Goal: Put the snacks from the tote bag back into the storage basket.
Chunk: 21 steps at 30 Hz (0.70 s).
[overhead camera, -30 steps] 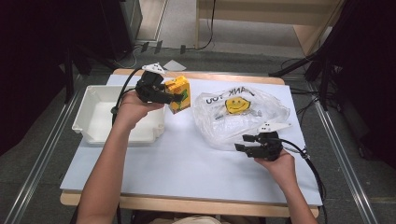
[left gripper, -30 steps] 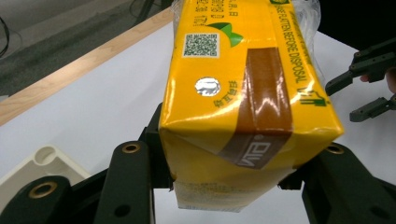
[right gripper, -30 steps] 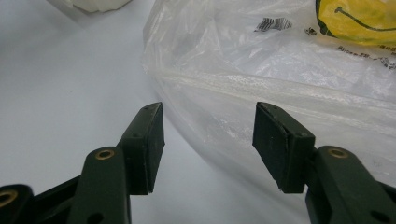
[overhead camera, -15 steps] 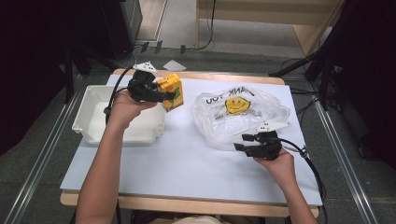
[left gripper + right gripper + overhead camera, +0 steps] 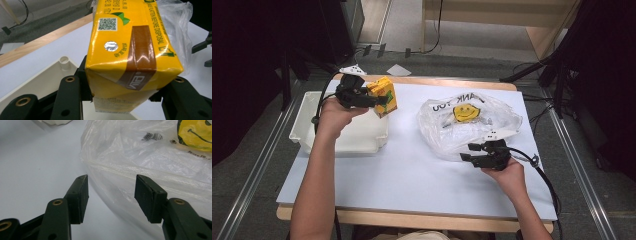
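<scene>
Upper left of the high view: the left gripper (image 5: 379, 100) clamps a yellow drink carton (image 5: 383, 95) between its jaws, holding it above the right rim of the white tray (image 5: 307, 127). Right of centre: a clear plastic bag (image 5: 472, 122) with a smiley face lies on the counter (image 5: 402, 175). The right gripper (image 5: 467, 152), jaws apart and empty, sits at the bag's lower edge

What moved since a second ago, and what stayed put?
The left gripper, shut on the yellow juice carton, carried it left, away from the plastic bag, to the white bin's edge. The right gripper stayed open by the bag.
</scene>
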{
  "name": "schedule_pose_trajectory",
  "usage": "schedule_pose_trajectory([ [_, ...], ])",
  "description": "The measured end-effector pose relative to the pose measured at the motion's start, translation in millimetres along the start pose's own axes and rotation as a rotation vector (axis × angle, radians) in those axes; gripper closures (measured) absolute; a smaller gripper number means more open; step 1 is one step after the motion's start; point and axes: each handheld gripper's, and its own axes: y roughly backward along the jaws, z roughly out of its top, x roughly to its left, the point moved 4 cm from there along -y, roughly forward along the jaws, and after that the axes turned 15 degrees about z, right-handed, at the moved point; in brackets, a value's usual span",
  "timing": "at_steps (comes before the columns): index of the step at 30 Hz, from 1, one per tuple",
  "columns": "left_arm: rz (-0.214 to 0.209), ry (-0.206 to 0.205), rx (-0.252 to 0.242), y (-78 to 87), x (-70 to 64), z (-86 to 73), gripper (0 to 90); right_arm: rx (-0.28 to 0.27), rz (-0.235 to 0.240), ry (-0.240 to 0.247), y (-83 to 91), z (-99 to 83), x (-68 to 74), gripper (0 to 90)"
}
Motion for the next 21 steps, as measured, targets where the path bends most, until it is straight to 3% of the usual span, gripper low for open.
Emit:
schedule_pose_trajectory([
  [8, 0.028, 0.008, 0.014, 0.5, 8.5, -5.2, 52.4, 0.003, 0.001, -0.001, -1.2, 0.4, 0.1, 45.7],
  [13, 0.0, 0.017, 0.001, 0.2, 12.9, -8.8, 52.4, 0.008, -0.002, 0.0, -1.6, 0.2, -0.2, 45.7],
  [16, 0.03, 0.017, 0.017, -0.3, 18.8, -12.8, 52.4, 0.011, -0.001, 0.004, -2.8, -0.1, -0.6, 45.7],
  [21, 0.046, 0.034, 0.017, -0.2, 27.3, -17.8, 52.3, 0.011, -0.005, 0.006, -3.0, 0.4, -1.7, 45.7],
])
